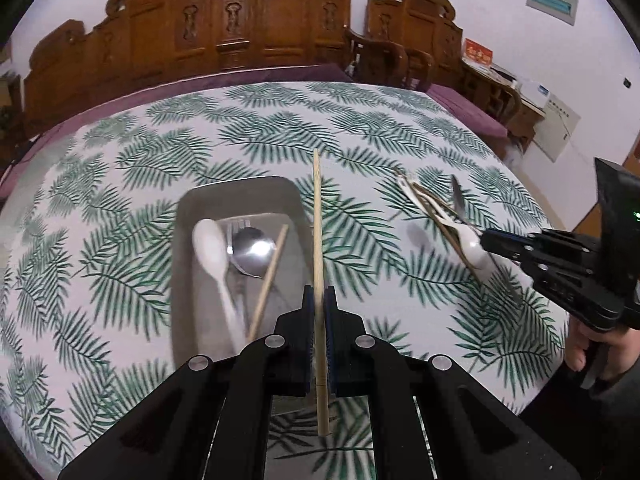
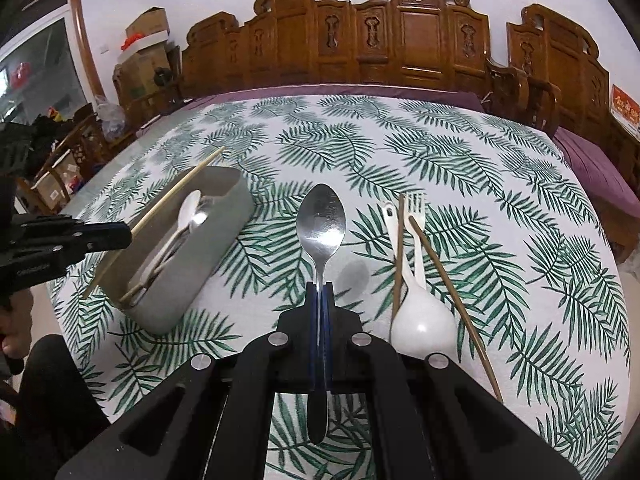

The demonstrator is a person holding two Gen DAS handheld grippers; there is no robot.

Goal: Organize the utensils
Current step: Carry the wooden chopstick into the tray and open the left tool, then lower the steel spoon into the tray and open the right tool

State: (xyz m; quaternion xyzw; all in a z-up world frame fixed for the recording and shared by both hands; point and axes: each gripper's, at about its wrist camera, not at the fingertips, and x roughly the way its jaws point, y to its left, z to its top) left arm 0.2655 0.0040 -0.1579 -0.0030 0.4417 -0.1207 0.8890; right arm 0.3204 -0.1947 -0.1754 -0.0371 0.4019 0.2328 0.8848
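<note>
Over the tray (image 1: 240,188): left gripper (image 1: 319,300) clamps a pale chopstick (image 1: 317,216).
Beside it: right gripper (image 2: 320,300) pinches a steel spoon (image 2: 321,224).
Tablecloth (image 2: 500,200): white spoon (image 2: 422,320), fork (image 2: 416,216), seemingly two dark chopsticks (image 2: 452,292).

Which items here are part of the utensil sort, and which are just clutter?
Job:
- light chopstick in left gripper
- metal spoon in right gripper
- grey bin
- white ladle spoon, white fork, brown chopsticks on the tablecloth

Lying about:
- cardboard boxes
- carved wooden chairs
</note>
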